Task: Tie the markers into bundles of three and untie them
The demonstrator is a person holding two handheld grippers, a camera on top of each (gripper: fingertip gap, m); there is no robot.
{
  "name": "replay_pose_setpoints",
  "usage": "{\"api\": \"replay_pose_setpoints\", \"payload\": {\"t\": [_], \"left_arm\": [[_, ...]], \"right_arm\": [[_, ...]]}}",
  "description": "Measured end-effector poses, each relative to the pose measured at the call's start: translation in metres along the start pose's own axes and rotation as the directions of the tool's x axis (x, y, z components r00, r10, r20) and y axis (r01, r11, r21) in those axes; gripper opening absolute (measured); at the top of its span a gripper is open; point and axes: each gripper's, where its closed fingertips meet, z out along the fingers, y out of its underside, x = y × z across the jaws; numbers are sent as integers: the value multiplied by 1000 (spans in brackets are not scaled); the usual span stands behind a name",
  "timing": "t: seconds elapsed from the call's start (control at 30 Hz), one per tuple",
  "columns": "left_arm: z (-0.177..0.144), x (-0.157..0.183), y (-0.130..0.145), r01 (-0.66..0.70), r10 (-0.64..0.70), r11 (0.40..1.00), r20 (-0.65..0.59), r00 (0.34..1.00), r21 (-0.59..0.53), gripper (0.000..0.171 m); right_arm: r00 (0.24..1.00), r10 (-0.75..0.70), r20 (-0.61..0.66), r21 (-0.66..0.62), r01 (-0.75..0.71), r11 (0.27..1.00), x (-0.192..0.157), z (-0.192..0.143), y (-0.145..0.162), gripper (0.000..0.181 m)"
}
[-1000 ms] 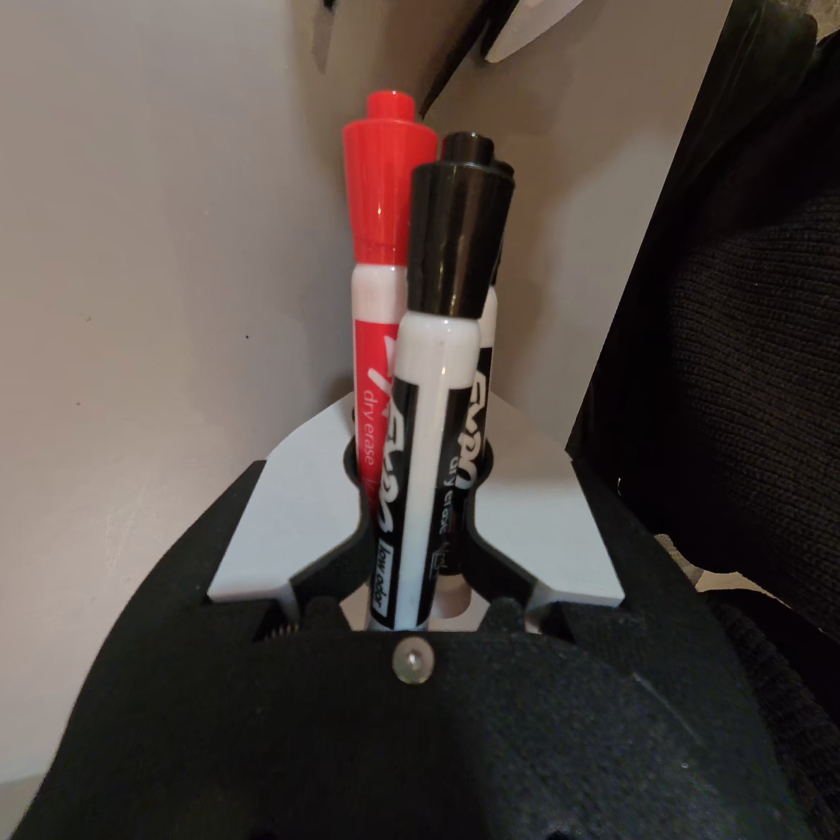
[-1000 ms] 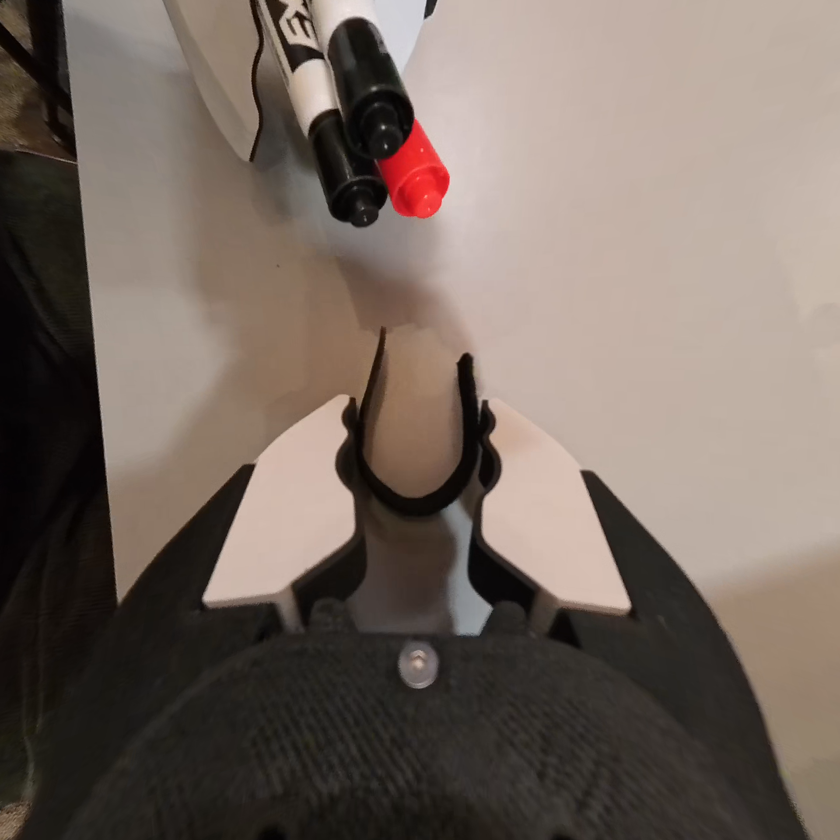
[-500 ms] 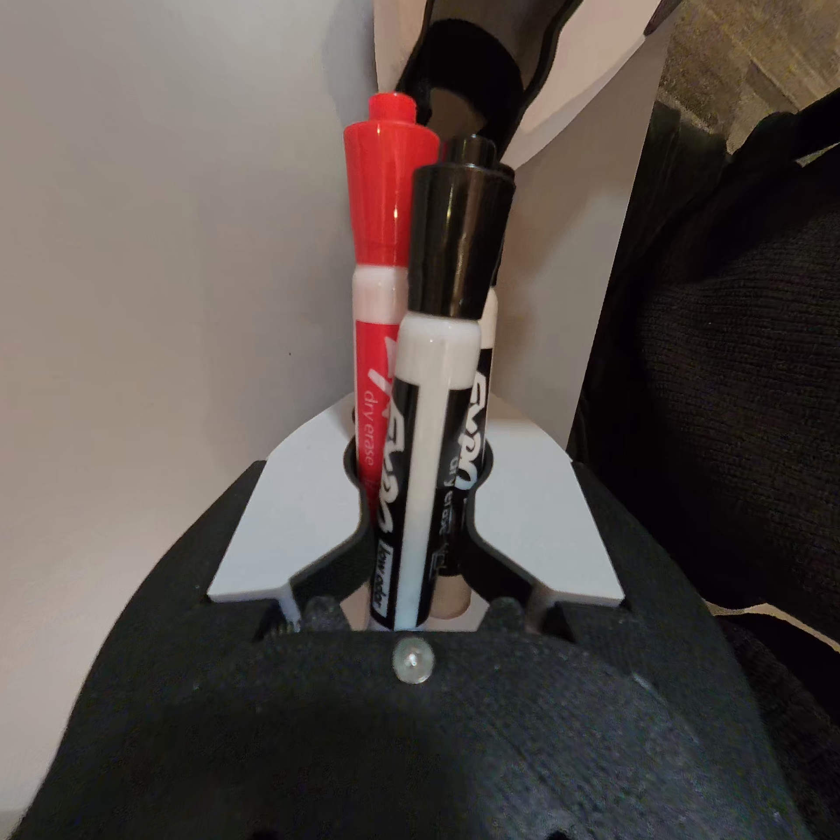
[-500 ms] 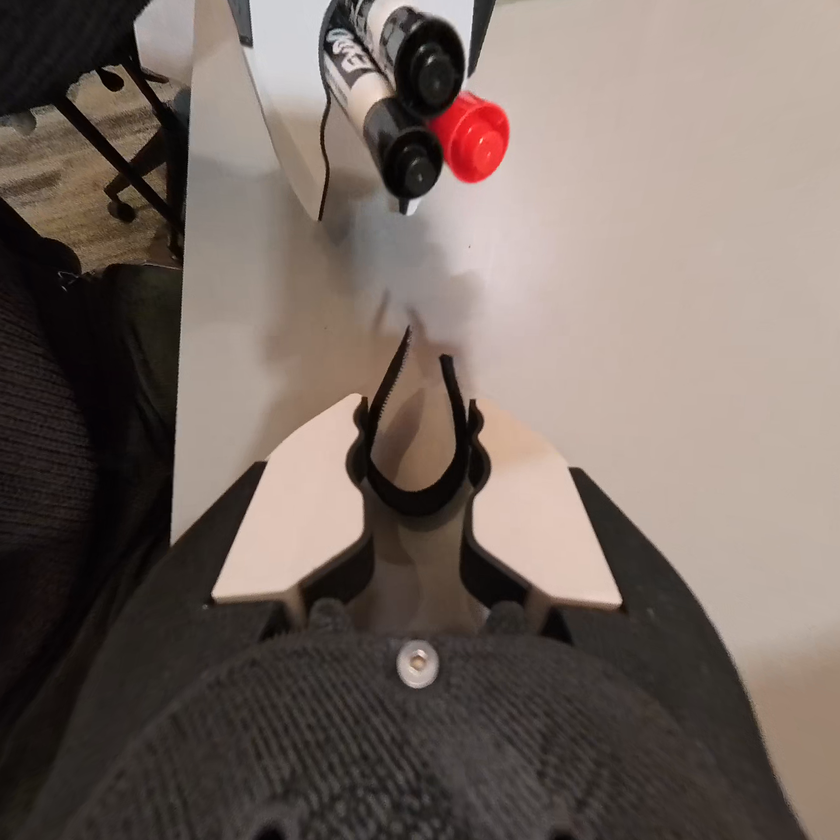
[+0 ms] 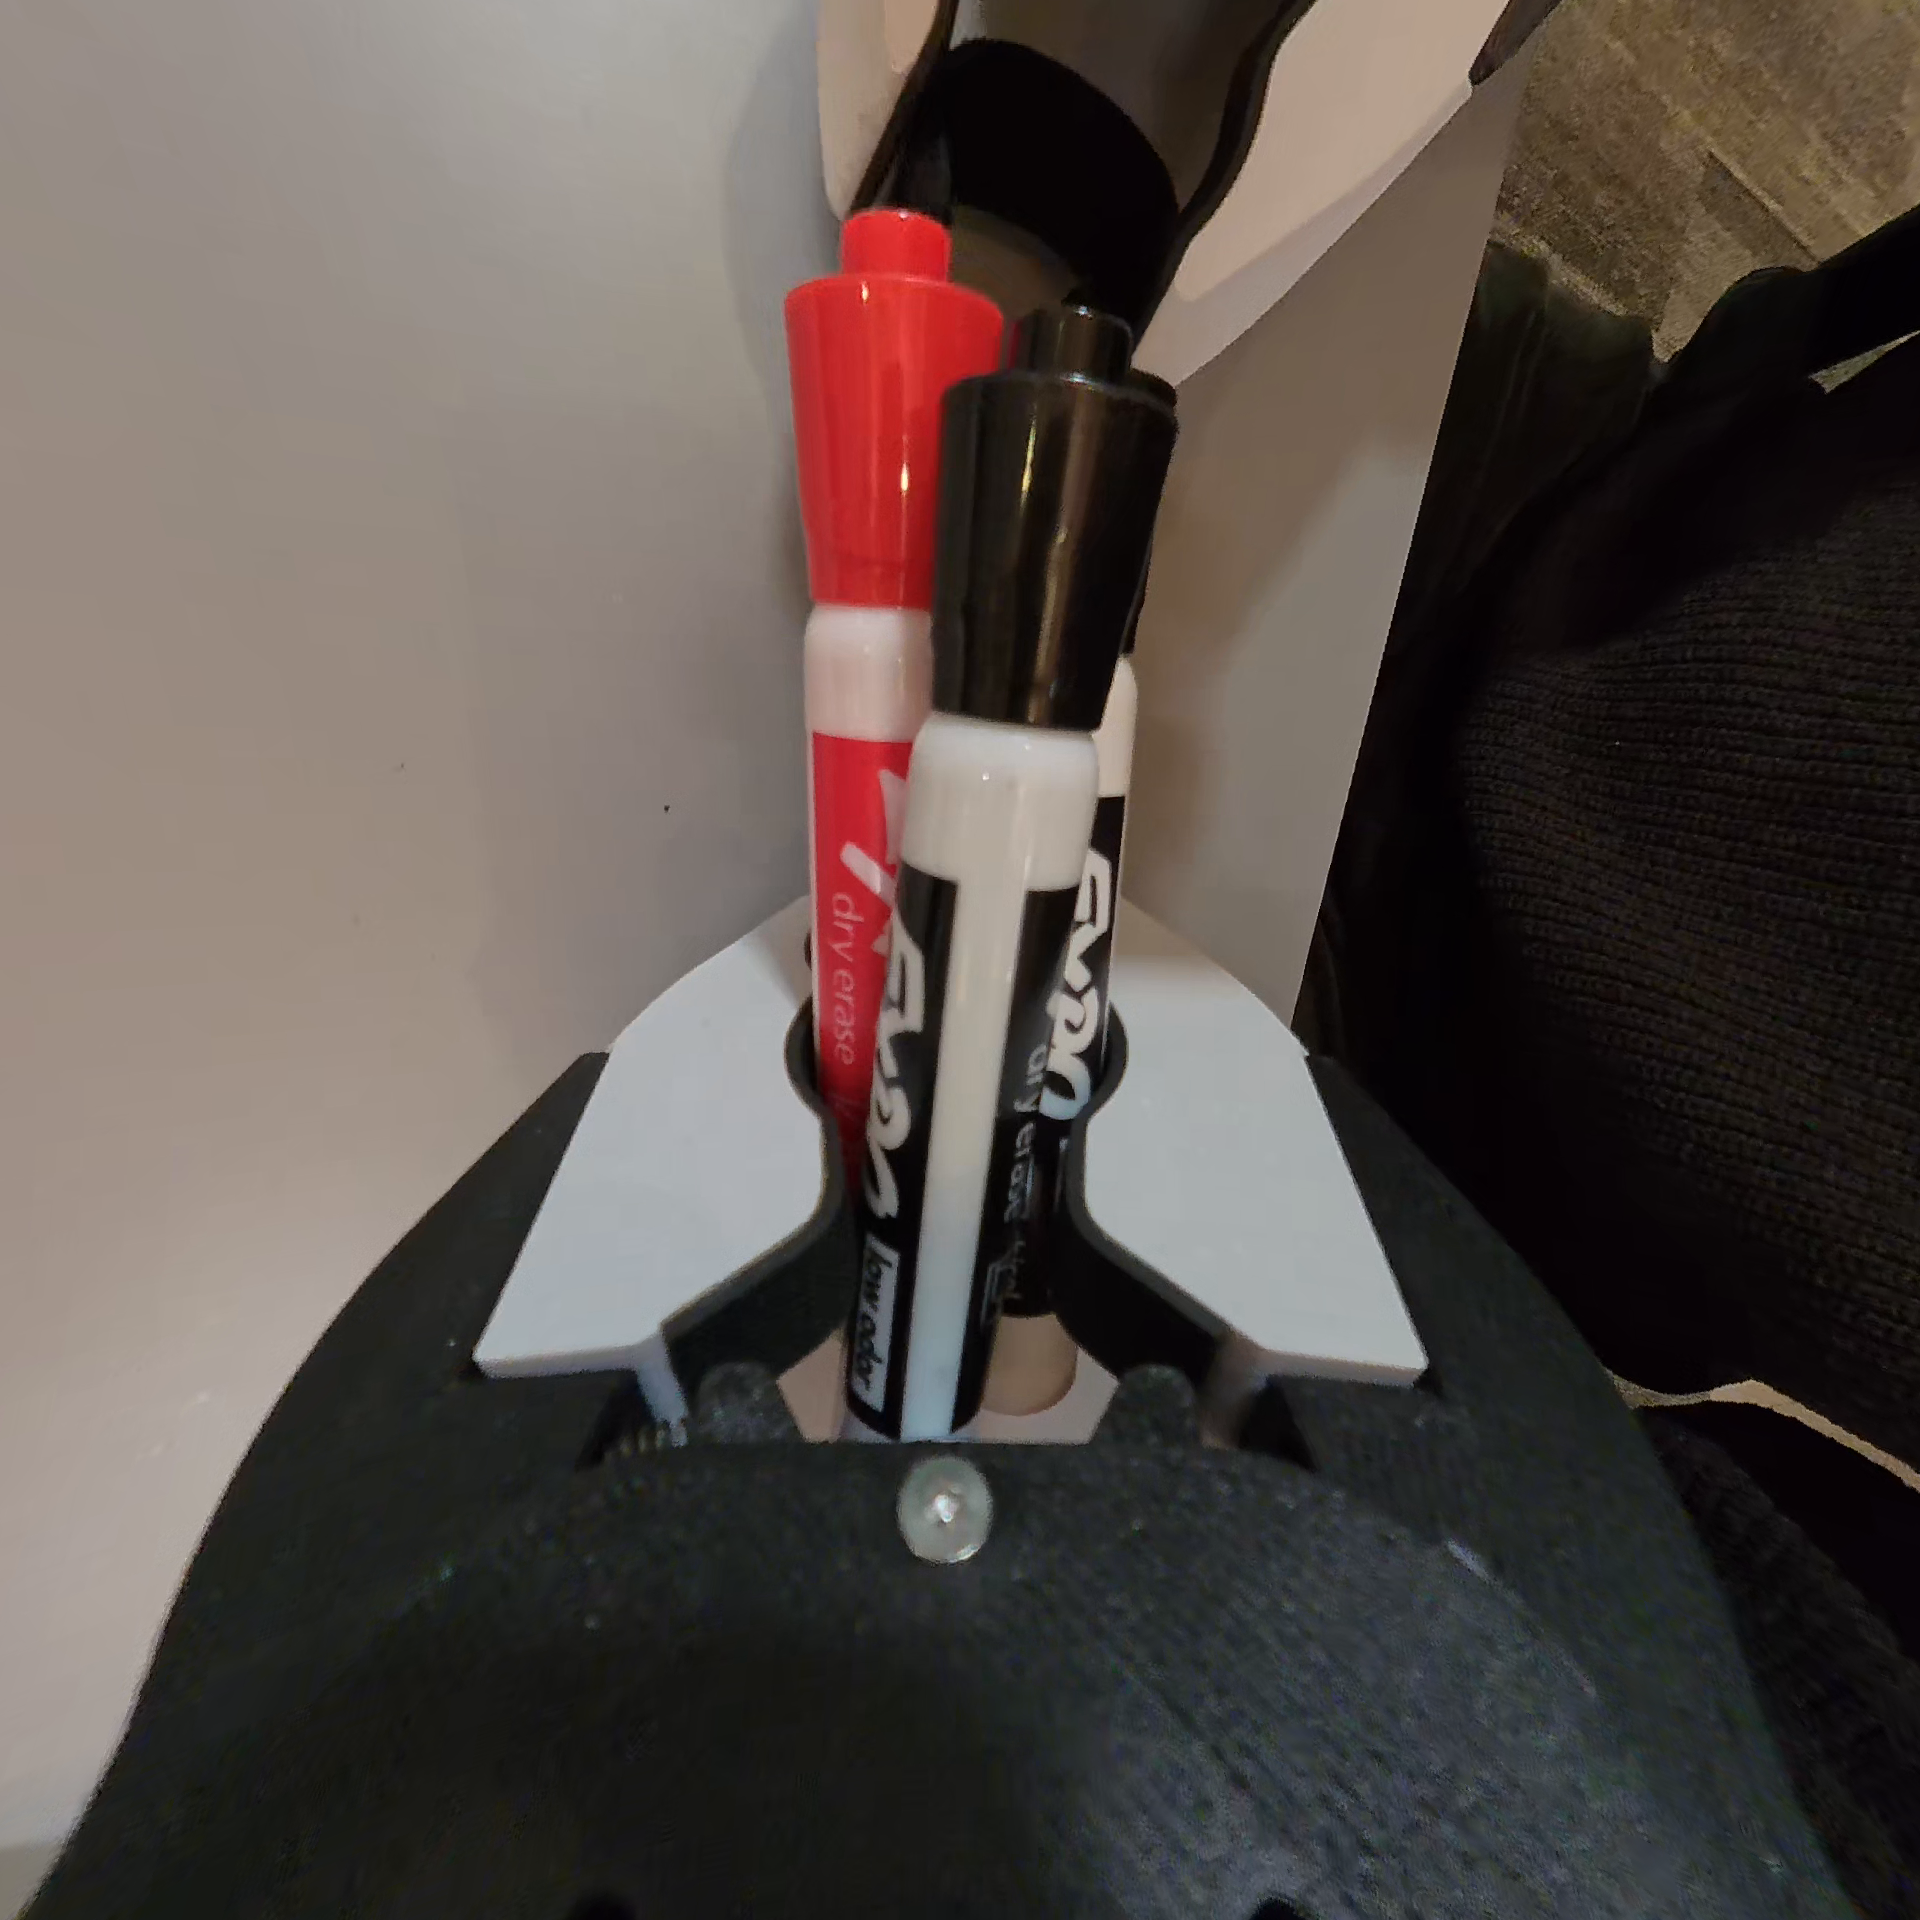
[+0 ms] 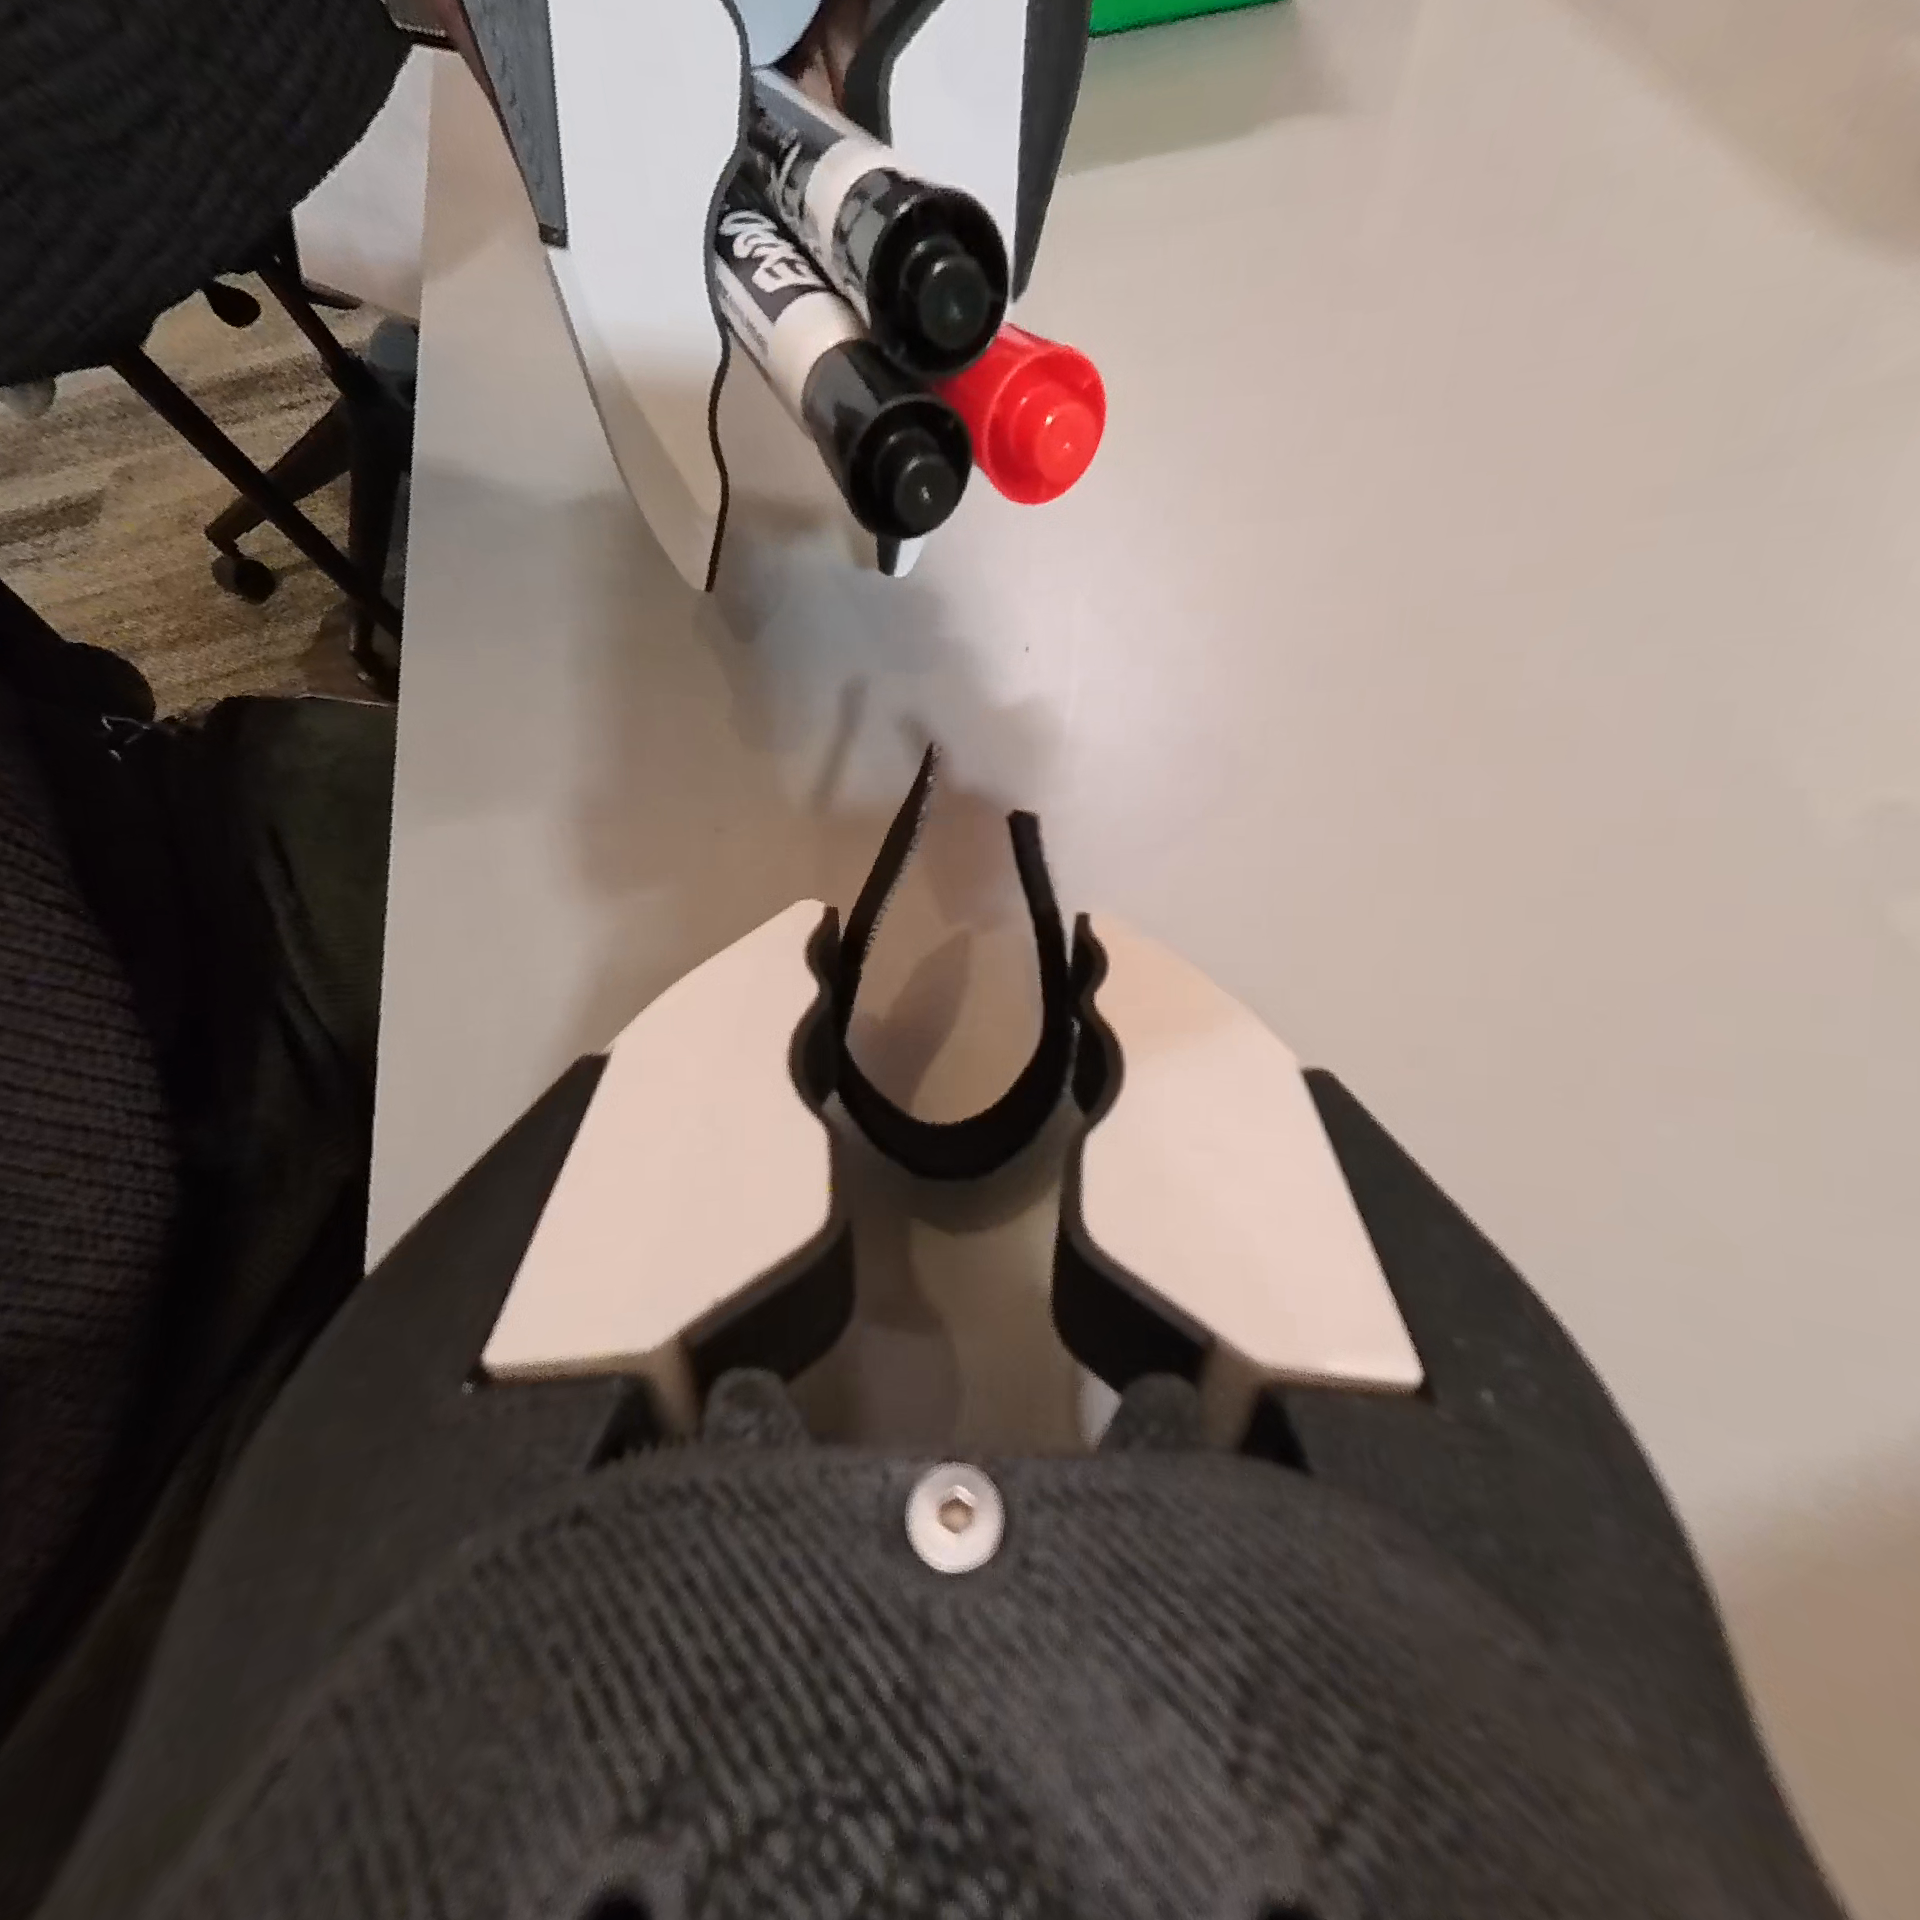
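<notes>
Plain white smooth table, bare where visible, edge running along the left of the right wrist view. Past that edge: mottled beige-brown carpet floor, dark metal chair legs on a black castor wheel. Bright green flat item at far table edge, mostly cropped. Black ribbed knit sleeve beside the table.

Smooth off-white tabletop with a straight left edge, green flat object lying at its far edge
</notes>
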Motion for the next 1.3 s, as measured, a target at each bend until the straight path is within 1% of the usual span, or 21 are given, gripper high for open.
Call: {"api": "replay_pose_setpoints", "payload": {"t": [0.1, 0.23, 0.33, 0.43, 0.53, 0.63, 0.73, 0.83, 0.97, 1.0, 1.13, 1.3], "left_arm": [[0, 0, 1, 4, -4, 1000, 0, 1000, -4, 44], [1, 0, 2, 8, -8, 1000, -3, 1000, -11, 43], [2, 0, 3, 10, -11, 1000, -5, 1000, -16, 43], [2, 0, 3, 12, -12, 1000, -7, 1000, -17, 43], [3, 0, 4, 14, -14, 1000, -7, 1000, -20, 43], [3, 0, 4, 15, -16, 1000, -7, 1000, -23, 43], [4, 1, 3, 12, -12, 1000, -8, 1000, -25, 43], [4, 2, 2, 8, -8, 1000, -7, 1000, -24, 43], [1, 2, 3, 9, -9, 1000, -4, 1000, -19, 44], [1, 1, 3, 9, -9, 1000, -4, 1000, -17, 44], [1, 0, 3, 11, -11, 1000, -10, 1000, -16, 43], [2, 2, 2, 5, -5, 1000, -14, 1000, -14, 43]], "right_arm": [[1000, -13, -22, -34, 12, 999, 3, 1, 5, 48], [994, -79, -81, -191, 63, 980, 9, 6, 27, 51], [993, -61, -99, -234, 36, 972, 11, 8, 28, 62], [991, -82, -107, -292, 48, 955, 13, 5, 30, 76], [992, -90, -94, -336, 53, 940, 14, -2, 25, 84], [991, -118, -64, -389, 85, 917, 15, -7, 20, 86], [991, -130, -12, -435, 111, 894, 16, -2, 18, 87], [990, -135, 50, -454, 143, 880, 16, 7, 20, 85], [990, -107, 94, -472, 139, 871, 14, 11, 24, 80], [989, -109, 99, -470, 143, 871, 13, 12, 24, 77], [983, -138, 123, -460, 180, 870, 6, 10, 23, 54], [978, -130, 160, -449, 190, 873, -2, 10, 27, 46]]}}
